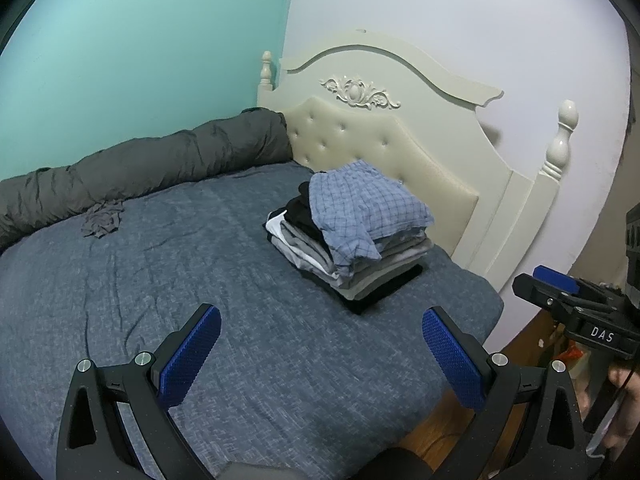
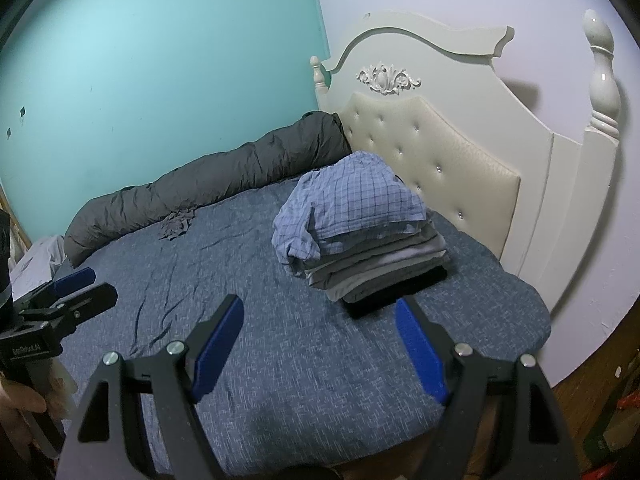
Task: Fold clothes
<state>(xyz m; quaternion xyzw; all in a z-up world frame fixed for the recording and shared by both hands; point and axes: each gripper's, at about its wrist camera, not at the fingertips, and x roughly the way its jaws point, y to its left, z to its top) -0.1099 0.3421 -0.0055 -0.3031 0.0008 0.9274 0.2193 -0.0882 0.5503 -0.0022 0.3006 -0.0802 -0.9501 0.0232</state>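
Both tools are held above the near part of the bed [image 1: 120, 280], tilted downward. My left gripper [image 1: 320, 344] has its jaws spread wide with nothing between them; my right gripper [image 2: 320, 340] likewise stands wide and empty.

The stack of folded clothes [image 1: 360, 260] sits ahead, near the tufted headboard [image 1: 360, 140], with a blue checked shirt [image 2: 352, 200] draped loosely on top, one part hanging down the stack's left side. The one garment not yet folded appears to be the crumpled grey garment [image 1: 102, 220], lying far left against the rolled grey duvet [image 1: 140, 168], well apart from both grippers.

Judgement: the left gripper is nearer to it. Its long axis cannot be read from the bunched heap.
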